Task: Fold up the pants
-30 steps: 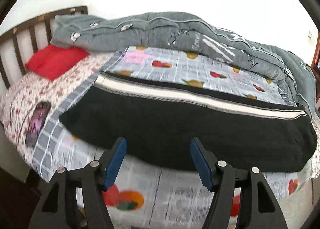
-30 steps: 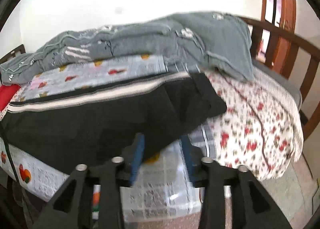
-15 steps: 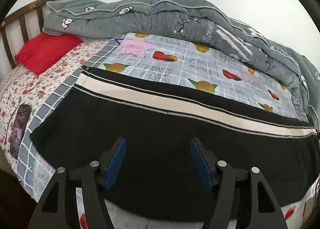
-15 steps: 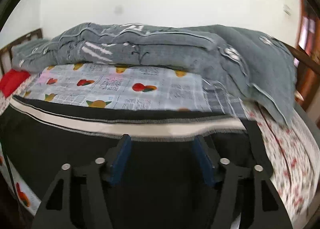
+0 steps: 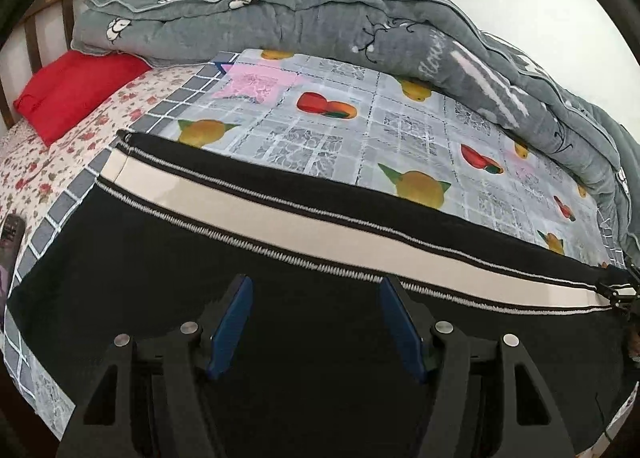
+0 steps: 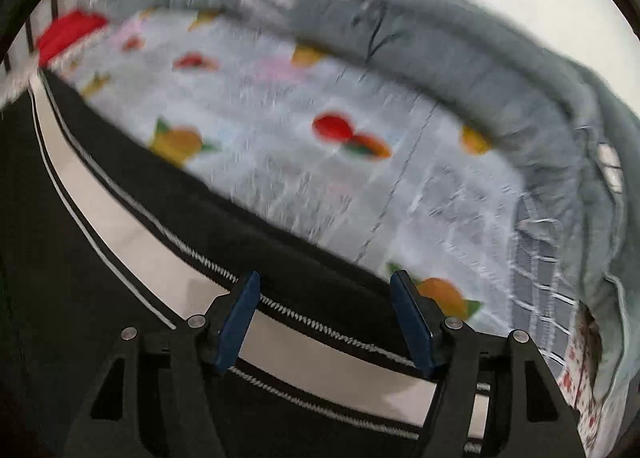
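Note:
Black pants with a cream side stripe lie flat and lengthwise across the near part of the bed. My left gripper is open and empty, just above the black cloth below the stripe. My right gripper is open and empty over the pants, with the stripe passing under its fingers. The right wrist view is motion-blurred. A bit of the right gripper shows at the right edge of the left wrist view.
A fruit-print sheet covers the bed beyond the pants. A rolled grey quilt lies along the far side. A red pillow sits by the wooden headboard at left. A phone lies at the left edge.
Both grippers have moved forward over the bed, from its front edge to above the pants. The right gripper has moved up to the stripe and is still moving. Both stay open.

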`<state>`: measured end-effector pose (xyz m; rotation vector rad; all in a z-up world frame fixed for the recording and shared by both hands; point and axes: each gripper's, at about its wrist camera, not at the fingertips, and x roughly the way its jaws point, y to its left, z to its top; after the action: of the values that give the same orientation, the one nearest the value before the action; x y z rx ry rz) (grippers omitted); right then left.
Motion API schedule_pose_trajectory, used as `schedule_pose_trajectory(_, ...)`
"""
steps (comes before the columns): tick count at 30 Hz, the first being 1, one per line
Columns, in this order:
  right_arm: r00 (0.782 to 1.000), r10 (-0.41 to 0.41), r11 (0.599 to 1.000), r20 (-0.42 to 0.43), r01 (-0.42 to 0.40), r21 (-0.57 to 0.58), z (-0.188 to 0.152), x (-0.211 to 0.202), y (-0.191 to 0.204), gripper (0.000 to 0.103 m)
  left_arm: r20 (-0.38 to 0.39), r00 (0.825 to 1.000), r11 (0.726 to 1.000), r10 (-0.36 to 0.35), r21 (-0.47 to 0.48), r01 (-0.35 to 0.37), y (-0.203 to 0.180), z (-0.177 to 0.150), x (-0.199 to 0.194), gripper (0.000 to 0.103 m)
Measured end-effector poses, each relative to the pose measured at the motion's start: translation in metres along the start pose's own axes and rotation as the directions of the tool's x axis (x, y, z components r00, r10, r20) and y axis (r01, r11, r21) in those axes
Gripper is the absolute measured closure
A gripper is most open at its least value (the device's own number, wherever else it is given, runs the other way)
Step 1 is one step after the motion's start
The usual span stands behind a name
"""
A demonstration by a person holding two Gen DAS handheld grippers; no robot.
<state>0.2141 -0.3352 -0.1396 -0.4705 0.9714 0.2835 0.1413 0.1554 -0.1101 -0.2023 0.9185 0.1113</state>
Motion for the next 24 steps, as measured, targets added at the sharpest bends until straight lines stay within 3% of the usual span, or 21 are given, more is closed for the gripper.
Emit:
schedule_pose_trajectory(1,1.0,0.006,1.0,0.011,-0.006,-0.006,-0.002,-0.001,0.001,0.04,0.009,1.0,1.0,0.004,0.003,-0.004,-0.001,0.001,0.0,0.039)
schedule_pose_trajectory(2,0.999,0.03,0.999,0.011,-0.03,-0.011,-0.003,-0.002,0.001,0.062,0.013,1.0,1.0,0.005,0.003,-0.005,-0.001,0.002,0.0,0.039)
schedule_pose_trajectory(3,0.999,0.053,0.999,0.007,-0.053,-0.011,-0.005,-0.003,0.002,0.097,0.008,1.0,1.0,0.003,-0.002,-0.003,0.0,0.003,0.001,0.039)
schedule_pose_trajectory(7,0.999,-0.017,0.997,0.047,0.02,-0.068,-0.011,-0.017,0.016,0.099,0.018,1.0,1.0,0.011,0.0,-0.011,0.009,0.003,-0.005,0.039)
schedule_pose_trajectory(12,0.993,0.001,0.999,0.122,-0.007,0.043,-0.002,-0.033,-0.003,0.099,0.047,0.994,0.995,0.1,-0.003,-0.1,0.036,0.007,-0.015,0.039)
schedule_pose_trajectory(15,0.997,-0.035,0.998,0.076,0.031,0.048,-0.002,-0.01,0.005,0.099,0.041,0.982,0.983,0.182,-0.001,-0.182,0.057,0.018,-0.009,0.039)
schedule_pose_trajectory(18,0.996,-0.067,0.996,0.062,0.063,0.062,-0.005,0.002,0.01,0.099,0.023,0.982,0.982,0.187,-0.023,-0.187,0.082,0.032,0.003,0.039)
schedule_pose_trajectory(24,0.994,-0.099,0.986,0.043,0.092,0.141,-0.005,-0.022,-0.001,0.09,-0.01,0.979,0.977,0.205,-0.062,-0.205,0.118,0.064,0.03,0.039)
